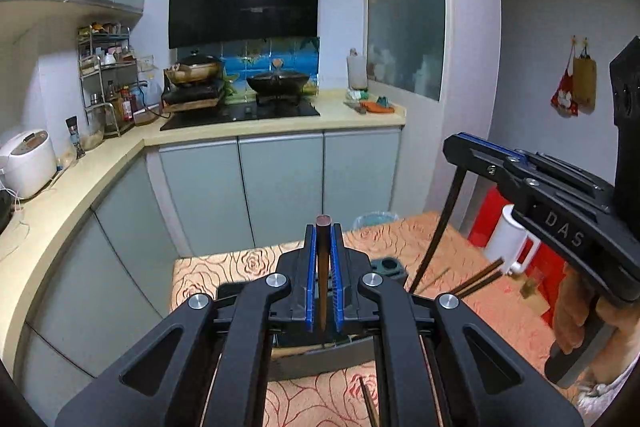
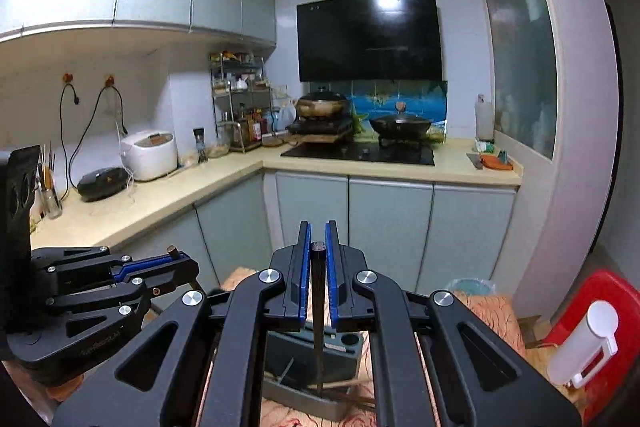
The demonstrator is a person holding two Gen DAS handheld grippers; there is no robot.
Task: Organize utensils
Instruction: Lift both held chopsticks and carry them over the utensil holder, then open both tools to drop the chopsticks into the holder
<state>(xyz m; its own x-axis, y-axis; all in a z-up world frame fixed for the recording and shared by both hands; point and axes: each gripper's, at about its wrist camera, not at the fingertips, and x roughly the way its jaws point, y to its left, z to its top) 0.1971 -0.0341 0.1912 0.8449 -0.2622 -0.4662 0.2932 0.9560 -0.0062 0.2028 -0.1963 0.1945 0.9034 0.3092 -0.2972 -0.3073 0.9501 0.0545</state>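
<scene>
2 dark chopsticks (image 1: 322, 267) (image 2: 319, 291) upright, each clamped in tongs.

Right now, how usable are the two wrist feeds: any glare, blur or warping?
Left wrist view: glare on the range hood, black vignette corners, counter edge bowed by the fisheye, chopstick in the left claw sharp. Right wrist view: similar hood glare, cabinets curved, dim bluish light, chopstick in the right claw clear.

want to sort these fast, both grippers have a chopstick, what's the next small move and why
Probably lower the right gripper so its dark wooden chopstick drops into the grey plastic utensil holder right beneath it. Both grippers are shut on chopsticks, the left gripper on a dark brown chopstick, and loose chopsticks lie on the rose-patterned tablecloth.
</scene>
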